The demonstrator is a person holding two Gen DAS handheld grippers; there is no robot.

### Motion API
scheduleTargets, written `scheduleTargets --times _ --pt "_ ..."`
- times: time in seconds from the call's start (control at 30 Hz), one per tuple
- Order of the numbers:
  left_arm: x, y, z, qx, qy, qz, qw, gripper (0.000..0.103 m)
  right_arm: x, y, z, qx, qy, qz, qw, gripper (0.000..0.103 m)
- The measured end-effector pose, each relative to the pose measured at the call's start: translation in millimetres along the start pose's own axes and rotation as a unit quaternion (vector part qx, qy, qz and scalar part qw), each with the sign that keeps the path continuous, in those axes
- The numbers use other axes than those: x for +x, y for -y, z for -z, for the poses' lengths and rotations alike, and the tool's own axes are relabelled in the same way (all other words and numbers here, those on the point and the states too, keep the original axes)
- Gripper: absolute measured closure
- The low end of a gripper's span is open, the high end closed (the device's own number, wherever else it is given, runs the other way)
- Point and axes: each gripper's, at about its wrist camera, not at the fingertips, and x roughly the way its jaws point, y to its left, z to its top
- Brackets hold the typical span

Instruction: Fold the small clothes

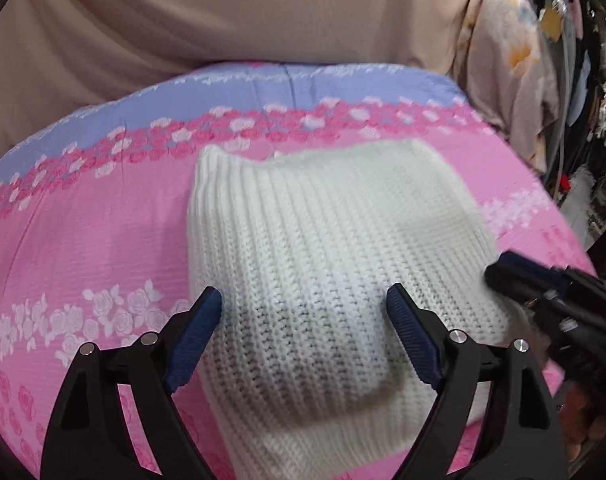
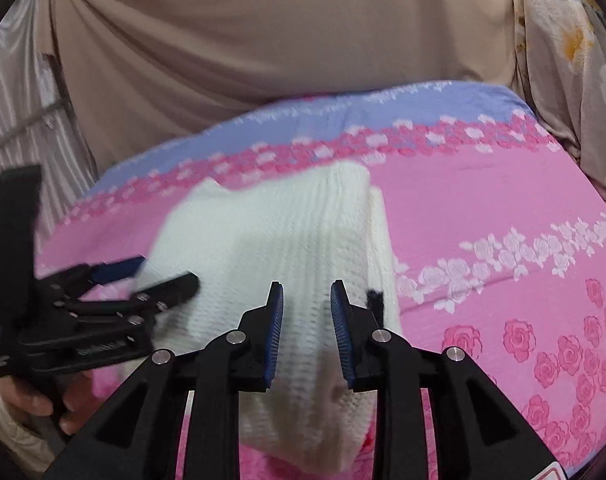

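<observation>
Two grippers over one folded white knit garment (image 1: 323, 264), lying flat on a pink bed cover (image 1: 83, 240) with rose print. Nearest in the left wrist view, the left gripper (image 1: 303, 304), jaws spread wide, blue pads (image 1: 195, 336) standing on both sides of the near part of the knit, pressing on nothing. At the right edge of the same view, the right gripper (image 1: 499, 270), blurred, its tips at the right side of the garment. In the right wrist view, the right gripper (image 2: 307, 292) with jaws only a little apart, a narrow gap, no cloth pinched between them; knit just beneath. Left of it, the left gripper (image 2: 163, 272) held by a hand (image 2: 35, 400), tips at the left edge of the garment. Farther back, a blue band (image 1: 303, 84) of the cover with a row of pink roses. Beyond the bed, a beige hanging cloth (image 1: 223, 12) and, to the right, a pale flowered fabric (image 1: 511, 64).
</observation>
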Motion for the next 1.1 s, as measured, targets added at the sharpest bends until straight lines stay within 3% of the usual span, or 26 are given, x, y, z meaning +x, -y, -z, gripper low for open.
scheduleTargets --times 0.1,0.3,0.37,0.43,0.47,0.57,0.63,0.73,0.87,0.9,0.97,1.03,1.1 --pt "5.8 1.0 6.0 0.003 0.003 -0.015 0.9999 0.014 -2.2 -0.3 1.4 -0.012 0.010 0.010 1.000 0.081" --pt "6.6 1.1 6.2 -0.001 0.004 -0.021 0.9998 0.013 -27.1 -0.3 -43.7 0.007 0.055 -0.009 0.998 0.076" --pt "6.8 2.4 6.7 0.001 0.005 -0.023 0.9997 0.013 -4.7 5.8 -52.8 0.015 0.035 -0.009 0.999 0.077" --pt "7.2 2.1 6.7 0.000 0.005 -0.025 0.9997 0.012 32.9 13.0 -49.8 0.024 -0.019 0.001 1.000 0.076" --pt "8.0 1.8 6.3 -0.001 0.004 -0.025 0.9997 0.012 49.8 19.6 -45.3 0.040 -0.031 -0.017 0.999 0.068" --pt "10.7 -2.5 6.2 -0.006 0.002 -0.026 0.9997 0.010 46.3 37.7 -42.2 0.096 -0.030 -0.058 0.993 0.066" --pt "11.1 -4.3 5.8 -0.009 0.000 -0.020 0.9997 0.009 32.5 42.5 -41.4 0.117 -0.024 -0.063 0.991 0.065" --pt "5.5 -6.9 5.6 -0.020 0.002 -0.007 0.9998 0.010 6.4 36.5 -34.5 0.104 -0.008 -0.054 0.993 0.062" --pt "-4.0 -23.1 5.0 -0.057 0.002 0.024 0.9981 0.010 -3.9 22.7 -23.9 0.080 -0.014 -0.076 0.994 0.058" --pt "-4.2 -26.8 4.1 -0.065 0.001 0.026 0.9975 0.010 1.7 19.5 -22.9 0.069 -0.019 -0.065 0.995 0.062" --pt "-4.6 -30.2 2.4 -0.070 0.002 0.024 0.9973 0.011 7.8 15.5 -22.9 0.056 -0.022 -0.049 0.997 0.086" --pt "-7.5 -31.7 1.9 -0.068 0.006 0.018 0.9975 0.011 -8.2 13.6 -30.5 0.062 0.012 -0.070 0.996 0.088" --pt "-9.7 -33.5 1.8 -0.068 0.008 0.014 0.9976 0.010 -18.9 13.7 -37.7 0.054 0.036 -0.052 0.997 0.088"
